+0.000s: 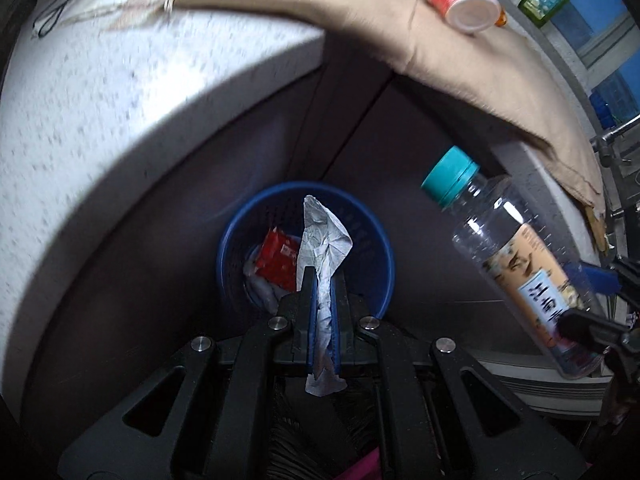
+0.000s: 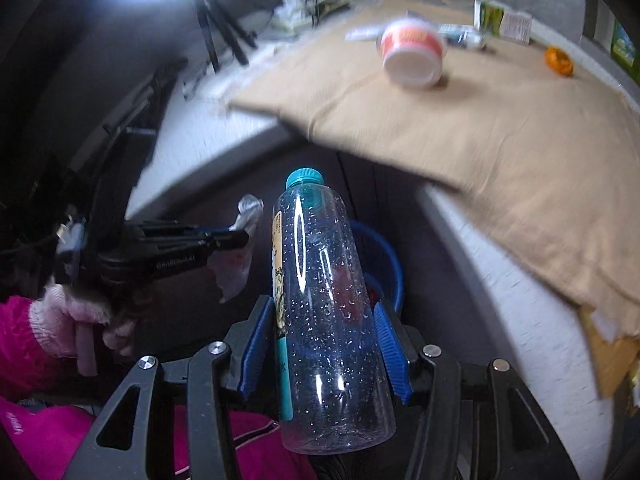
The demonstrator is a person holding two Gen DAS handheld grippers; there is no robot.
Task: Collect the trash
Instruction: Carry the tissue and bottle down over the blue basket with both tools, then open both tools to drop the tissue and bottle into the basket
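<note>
- Left gripper (image 1: pixel 323 280): closed on a crumpled white tissue (image 1: pixel 325 240). The tissue is pinched between the two blue pads; its creased upper part stands up past the fingertips and a short tail hangs out behind them.
- Position of tissue: held in the air directly over the blue bin (image 1: pixel 306 248), which stands on the floor below the edge of the surface (image 1: pixel 100 120).
- Bin contents: a red wrapper (image 1: pixel 277 258) and pale scraps lie at the bottom. The bin wall is perforated.
- Right gripper (image 2: pixel 326 344): closed on a clear plastic bottle (image 2: pixel 328 320). The blue pads press on both sides of its lower body.
- Bottle appearance: transparent, teal screw cap (image 2: pixel 305 178) fitted, droplets on the inner wall, a beige and teal printed label along one side. It appears empty.
- Position of bottle: held in the air with the cap pointing away from the gripper, beside the left gripper and above the bin.
- Surface: a tan cloth (image 2: pixel 480 132) covers the top and overhangs its edge. A red and white cup (image 2: pixel 412 54) lies on its side on the cloth, well apart from both grippers.
</note>
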